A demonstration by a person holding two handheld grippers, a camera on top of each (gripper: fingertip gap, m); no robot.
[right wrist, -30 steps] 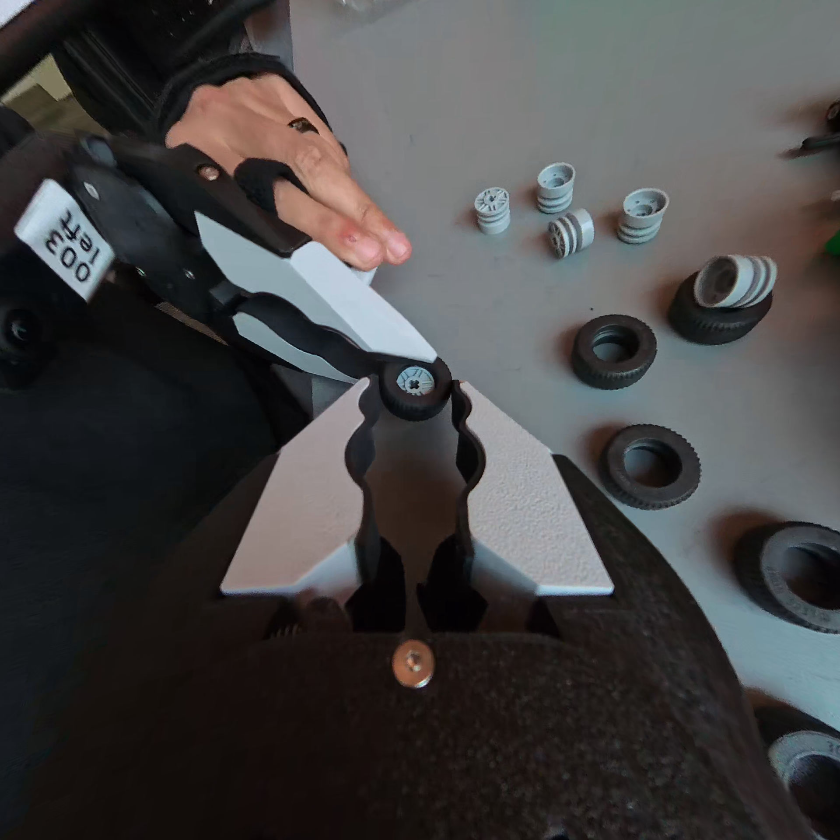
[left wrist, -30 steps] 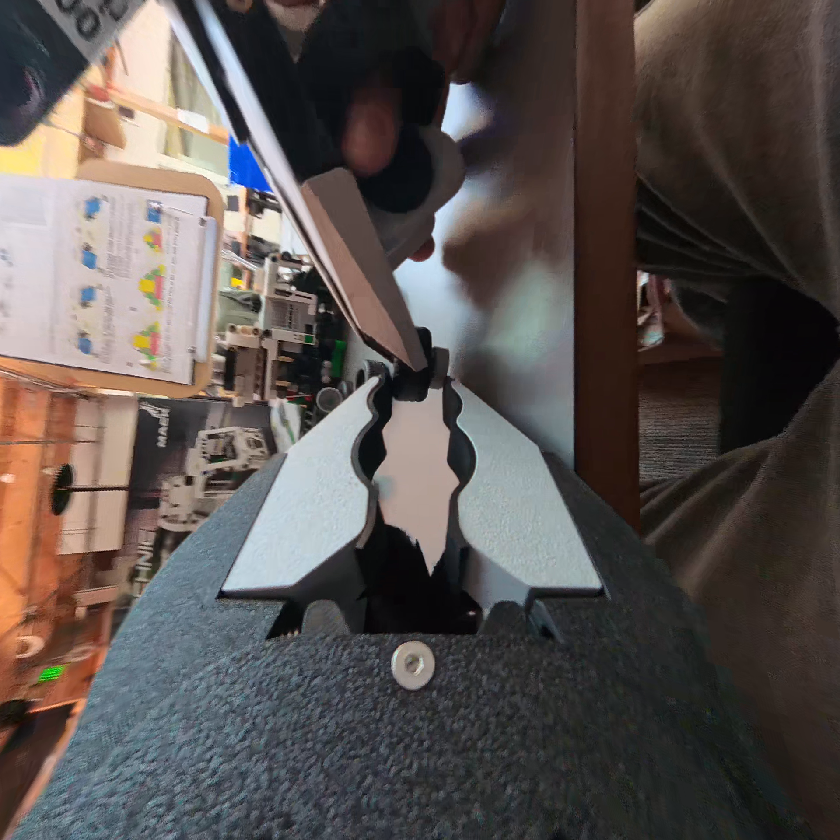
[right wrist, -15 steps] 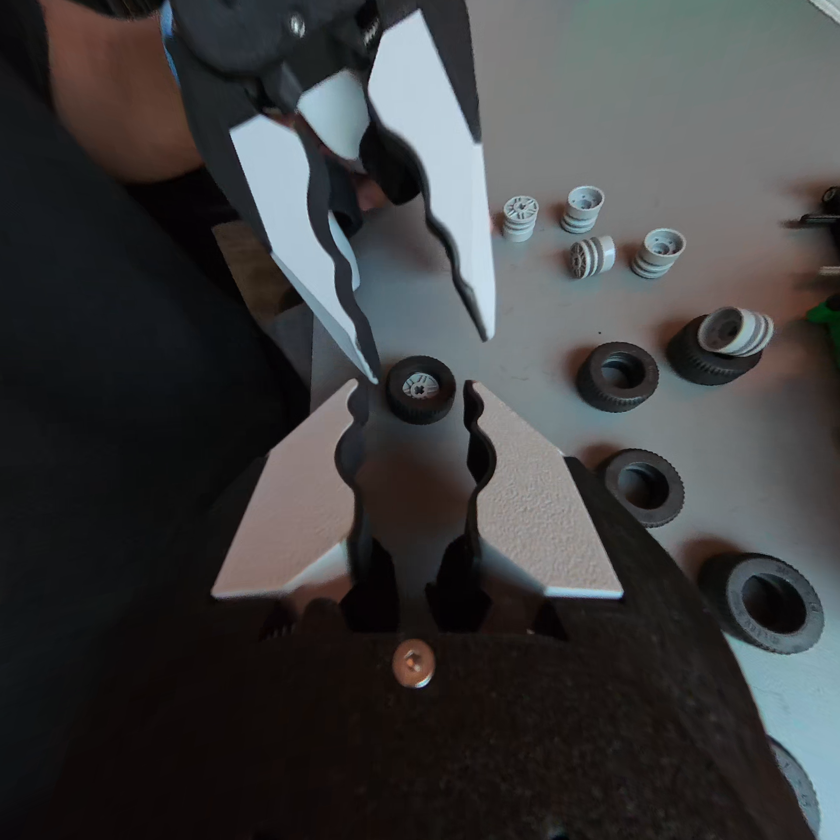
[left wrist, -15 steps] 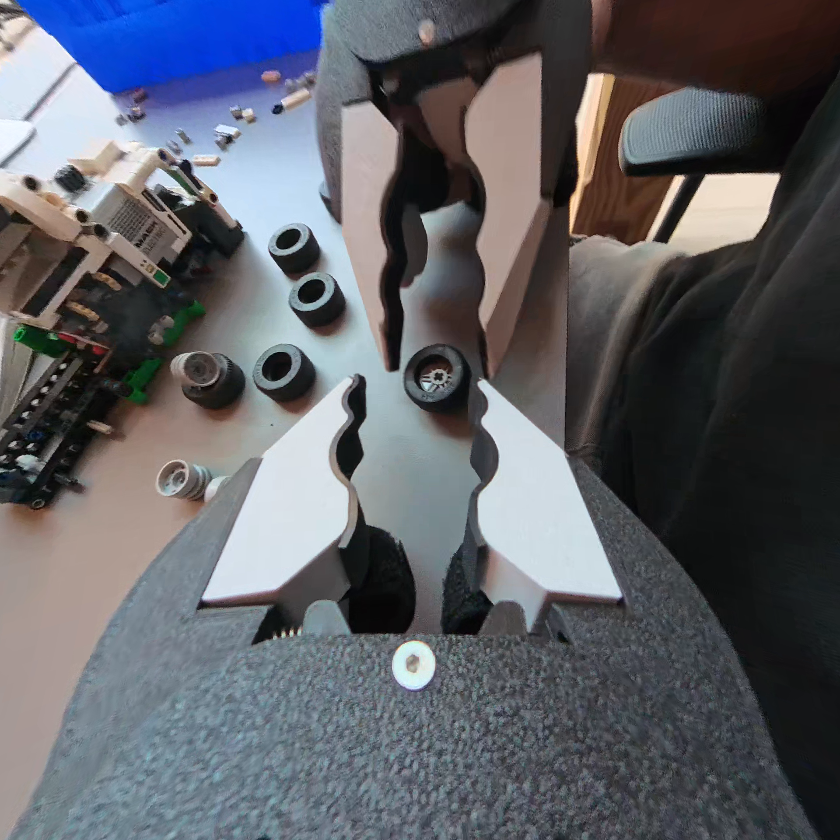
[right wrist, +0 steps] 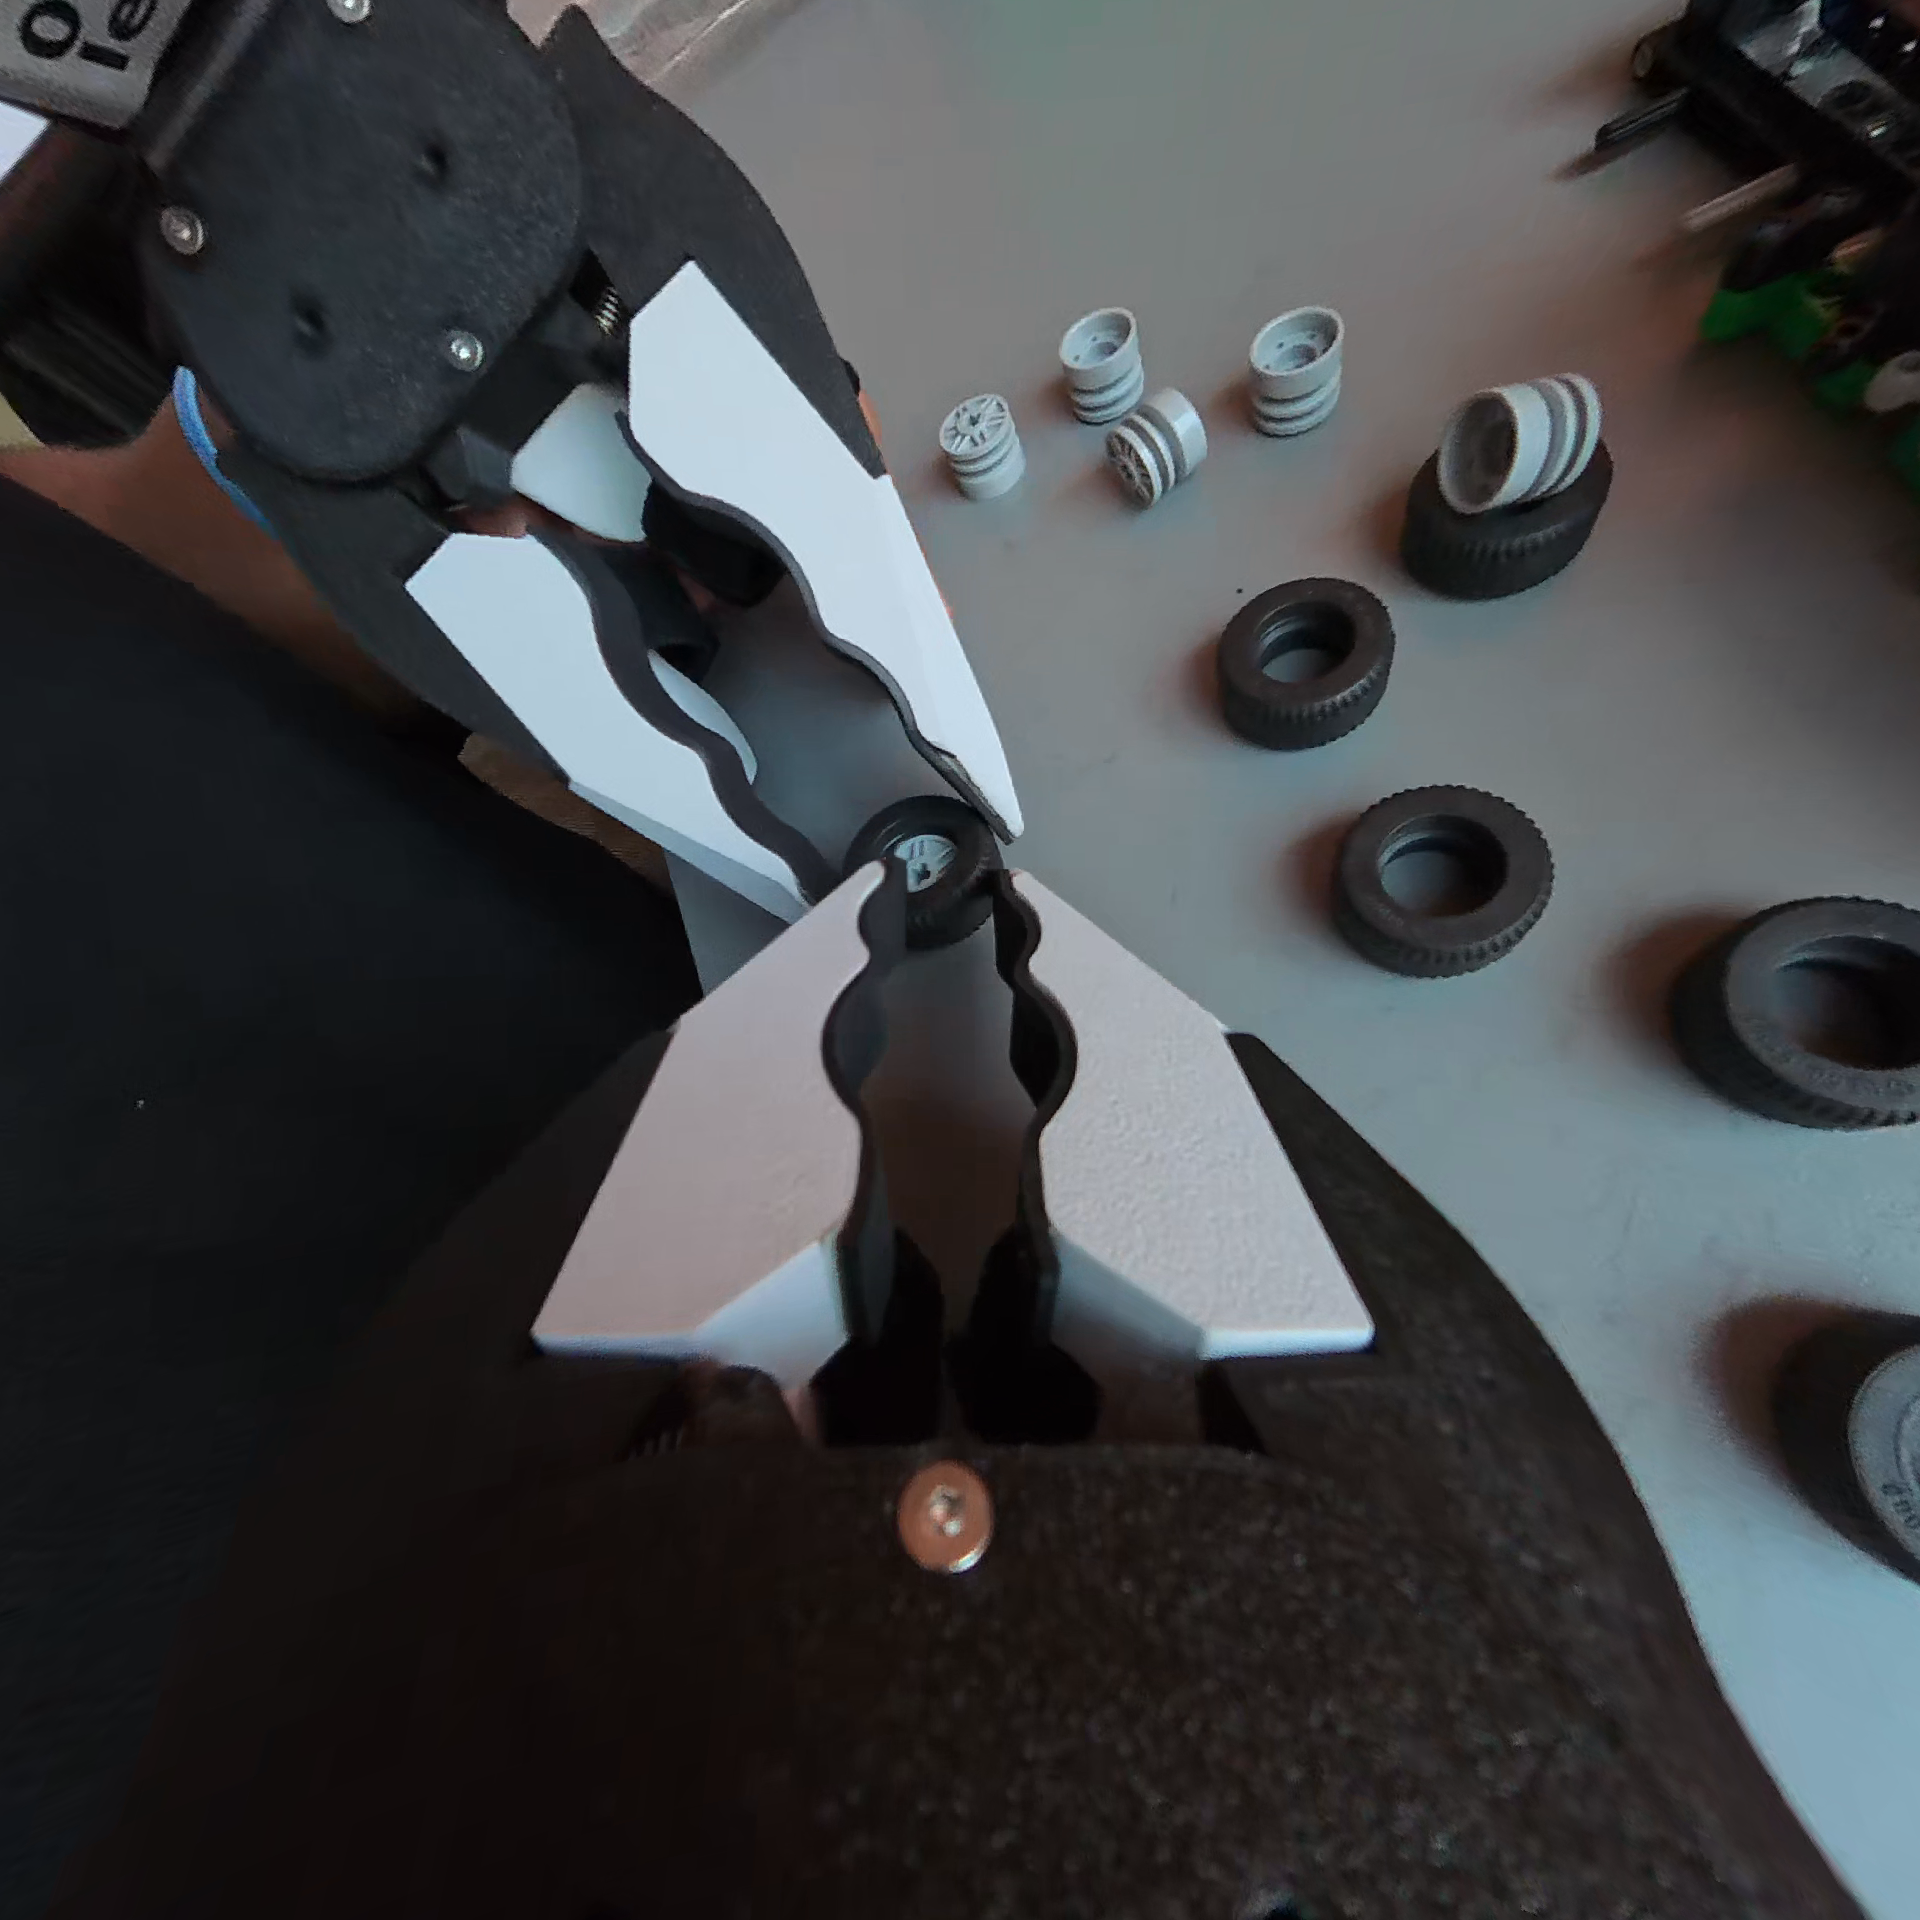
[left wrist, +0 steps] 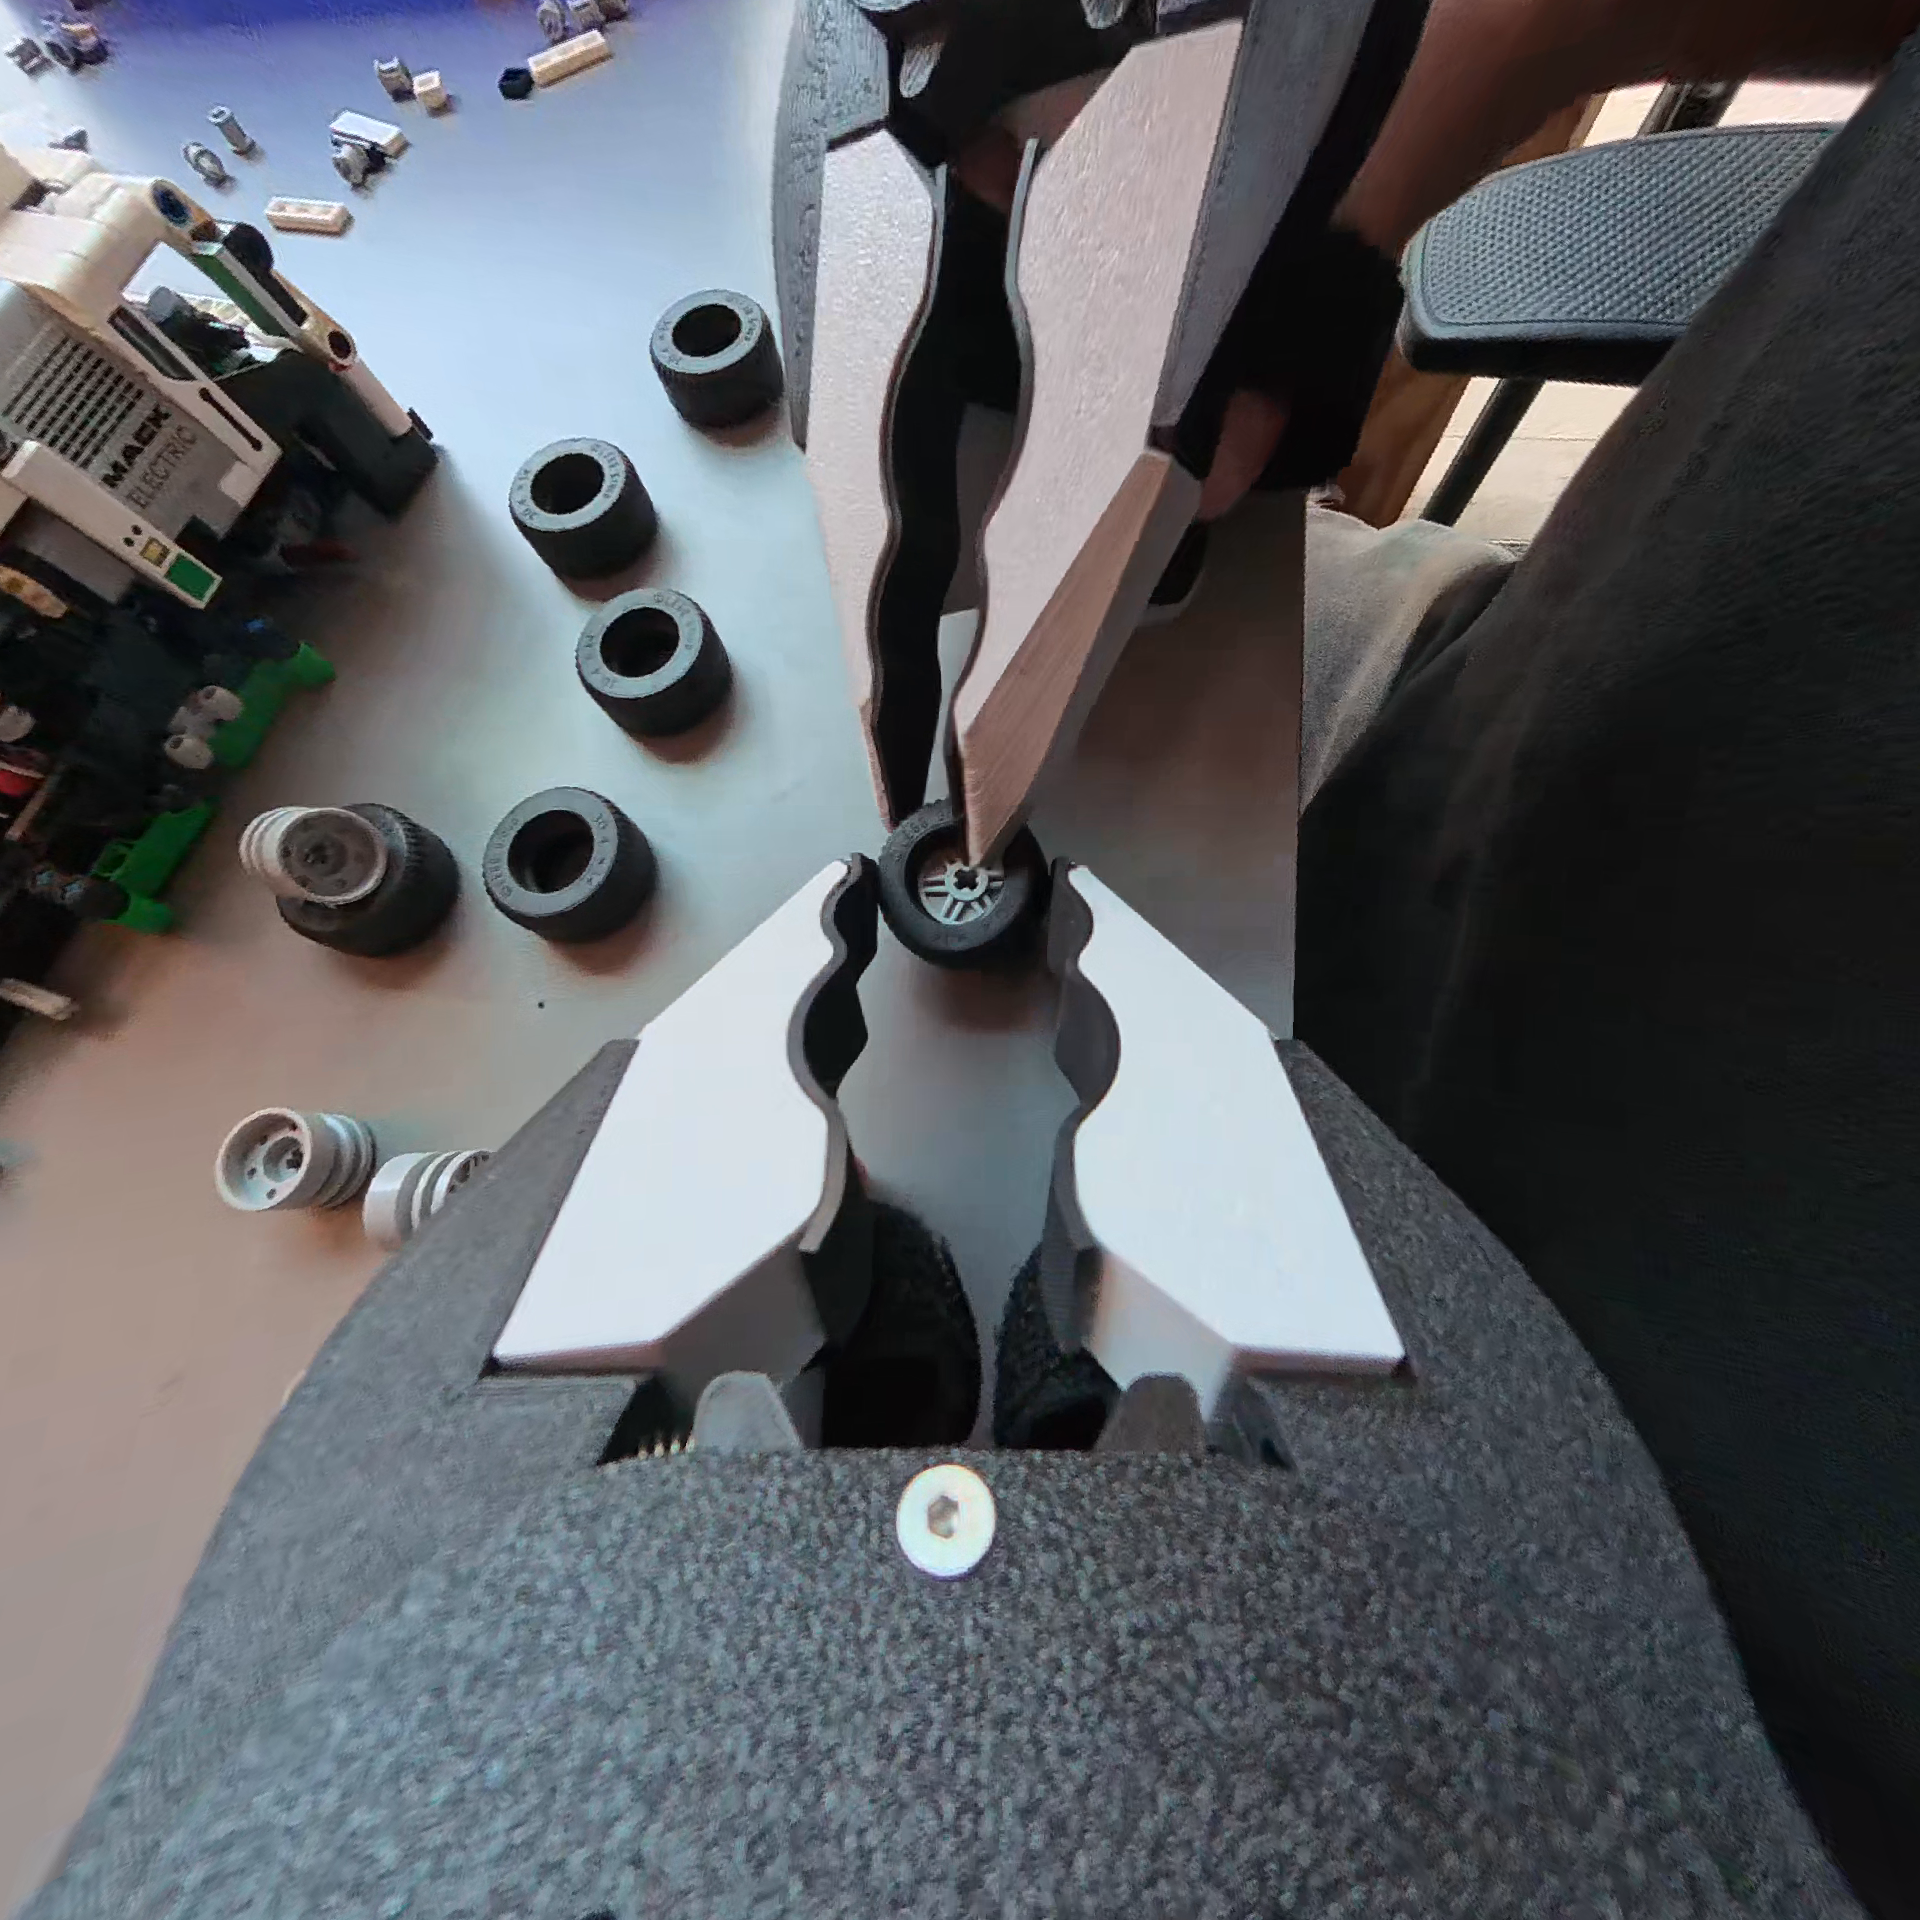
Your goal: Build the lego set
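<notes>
Small wheel [left wrist: 961,899], black tyre on a grey spoked hub, near the edge of the grey worktop [left wrist: 468,1039] and right at the tips of both pairs of tongs. Hub face turned up toward the left wrist camera.

Right tongs [right wrist: 935,883] narrowed and clamped on the wheel, one fingertip on either side of it. Seen from the left wrist camera, reaching in from the far side, one tip lying across the hub.

Left tongs [left wrist: 956,883] flanking the tyre, both tips close against the tread. Impossible to tell whether actually squeezing or only resting there.

Gloved hand [left wrist: 1278,416] behind the right tongs.

Off to the side on the worktop:
- Four empty black tyres [left wrist: 569,878], lying loosely in a row.
- One more tyre with a grey rim [right wrist: 1507,447] tilted on top of it.
- A few bare grey rims [right wrist: 1101,369] grouped together, well apart from the wheel.
- Partly built white, black and green truck [left wrist: 125,457] at the far edge.
- Small loose pieces [left wrist: 307,213] scattered beyond the truck.
</notes>
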